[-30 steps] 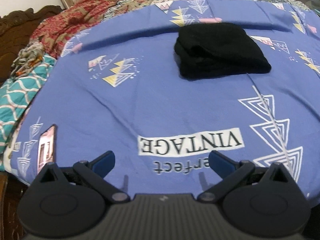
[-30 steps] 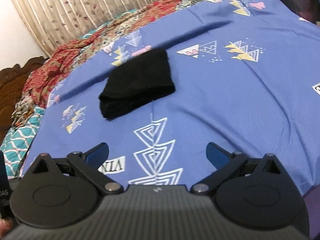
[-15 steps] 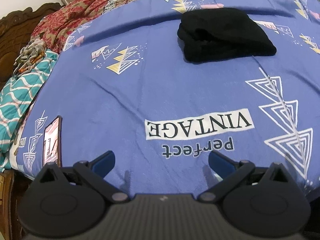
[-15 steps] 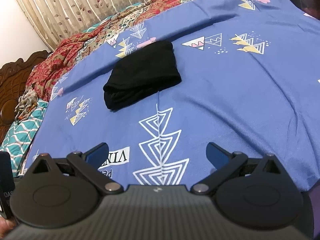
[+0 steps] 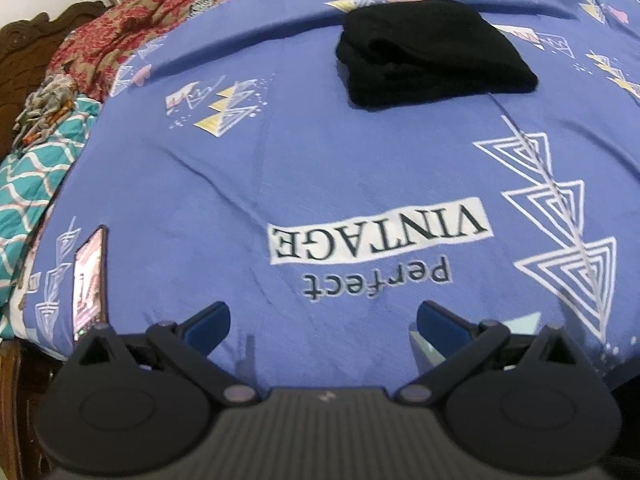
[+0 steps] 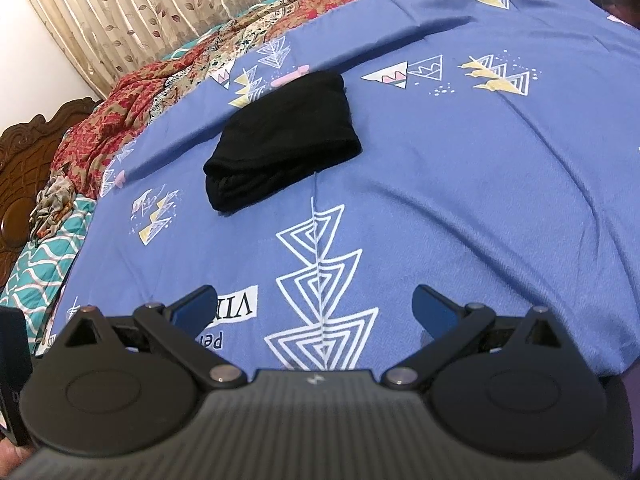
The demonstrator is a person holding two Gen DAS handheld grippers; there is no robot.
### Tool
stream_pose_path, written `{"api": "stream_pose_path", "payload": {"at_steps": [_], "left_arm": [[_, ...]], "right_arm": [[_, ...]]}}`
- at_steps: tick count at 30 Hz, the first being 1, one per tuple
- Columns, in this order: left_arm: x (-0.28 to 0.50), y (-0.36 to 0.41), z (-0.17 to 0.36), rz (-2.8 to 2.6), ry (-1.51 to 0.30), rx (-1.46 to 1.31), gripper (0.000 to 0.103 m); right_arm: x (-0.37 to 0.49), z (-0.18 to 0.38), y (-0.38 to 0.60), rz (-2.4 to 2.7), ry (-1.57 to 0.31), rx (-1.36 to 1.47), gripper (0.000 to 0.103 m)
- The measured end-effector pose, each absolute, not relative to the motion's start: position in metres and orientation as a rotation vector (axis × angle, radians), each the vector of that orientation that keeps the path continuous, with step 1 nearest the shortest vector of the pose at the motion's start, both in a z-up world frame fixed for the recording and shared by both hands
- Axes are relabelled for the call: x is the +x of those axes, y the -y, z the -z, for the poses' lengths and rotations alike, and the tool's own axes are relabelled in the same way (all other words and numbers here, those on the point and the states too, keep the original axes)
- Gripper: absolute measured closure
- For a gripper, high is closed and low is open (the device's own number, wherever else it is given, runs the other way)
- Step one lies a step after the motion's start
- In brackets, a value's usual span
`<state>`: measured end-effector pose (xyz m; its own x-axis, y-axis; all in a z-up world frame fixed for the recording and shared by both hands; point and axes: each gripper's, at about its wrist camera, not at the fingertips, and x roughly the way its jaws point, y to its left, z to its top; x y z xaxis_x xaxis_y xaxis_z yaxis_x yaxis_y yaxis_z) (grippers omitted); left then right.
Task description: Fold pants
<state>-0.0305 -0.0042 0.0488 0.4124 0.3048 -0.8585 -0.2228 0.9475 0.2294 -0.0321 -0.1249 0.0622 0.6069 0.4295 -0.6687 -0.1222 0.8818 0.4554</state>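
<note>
Your left gripper point(image 5: 322, 320): jaws spread wide, holding nothing, above the near edge of the bed | your right gripper point(image 6: 314, 308): jaws spread too, holding nothing | black pants point(image 5: 432, 52) point(image 6: 280, 140): folded in a compact bundle on the blue bedsheet point(image 5: 320, 152), well apart from both grippers | phone point(image 5: 89, 280): on the sheet's left edge.

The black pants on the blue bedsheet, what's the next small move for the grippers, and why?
Probably none toward the cloth: hold both grippers back near the bed's near edge. The black pants already lie as a compact folded bundle on the blue bedsheet, and the left gripper and right gripper are both open, empty and well short of it. At most, one could square the looser layered edge.
</note>
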Motion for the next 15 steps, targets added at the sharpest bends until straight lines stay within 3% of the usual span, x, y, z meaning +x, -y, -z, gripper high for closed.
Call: {"api": "stream_pose_path", "payload": {"at_steps": [15], "left_arm": [[-0.0312,0.0127,-0.0489,-0.29,-1.114,0.061,0.0]], "right_arm": [[-0.0306,-0.0635,0.128,-0.334,-0.854,0.377,0.0]]}}
